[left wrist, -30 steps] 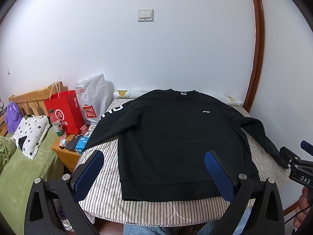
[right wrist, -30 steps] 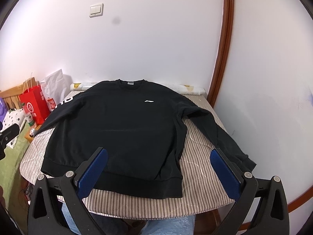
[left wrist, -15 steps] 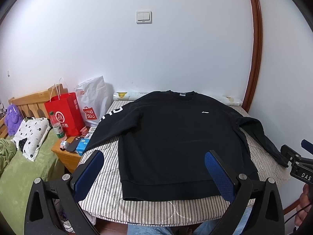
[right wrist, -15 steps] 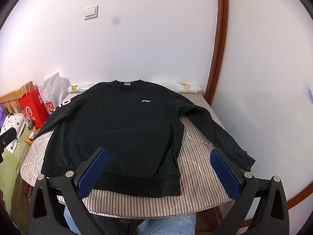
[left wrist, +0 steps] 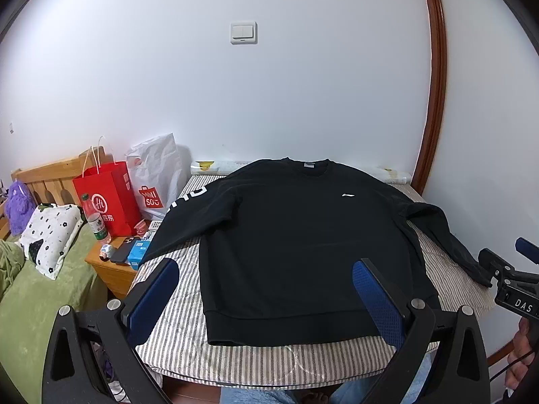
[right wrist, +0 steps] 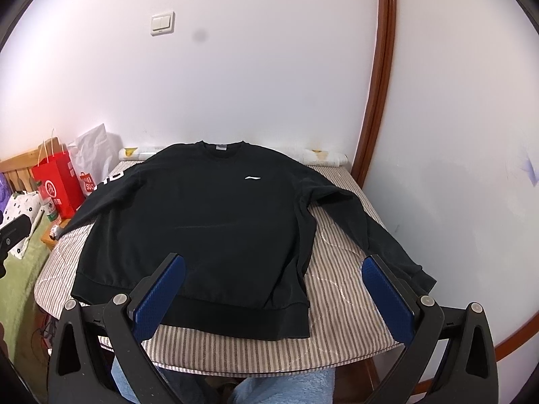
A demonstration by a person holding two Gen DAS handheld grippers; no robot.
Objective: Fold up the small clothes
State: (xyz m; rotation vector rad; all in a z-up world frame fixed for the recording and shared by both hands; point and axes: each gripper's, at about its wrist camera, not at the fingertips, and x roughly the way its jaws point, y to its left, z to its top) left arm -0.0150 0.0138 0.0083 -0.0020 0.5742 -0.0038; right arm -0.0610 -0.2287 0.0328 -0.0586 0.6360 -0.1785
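Note:
A black long-sleeved sweatshirt (left wrist: pixel 296 235) (right wrist: pixel 202 222) lies flat, front up, on a striped table cover (left wrist: pixel 175 346) (right wrist: pixel 337 289), collar toward the wall and both sleeves spread out. My left gripper (left wrist: pixel 266 279) hovers open above the near hem with nothing between its blue pads. In the right wrist view my right gripper (right wrist: pixel 273 279) is open too, held over the hem's right corner and the bare cloth beside it. The right gripper (left wrist: pixel 512 279) also shows at the right edge of the left wrist view, by the right cuff.
To the left stand a wooden nightstand (left wrist: pixel 111 269) with a bottle, phone and small boxes, a red paper bag (left wrist: pixel 107 198), a white plastic bag (left wrist: pixel 158 171) and a green bed (left wrist: pixel 33 303) with a pillow. White walls and a brown door frame (right wrist: pixel 380 77) close the back and right. Jeans-clad legs (right wrist: pixel 289 387) show below.
Both views have shifted slightly, so the sweatshirt sits a bit lower and further off. The sweatshirt itself has not moved and both grippers stay open.

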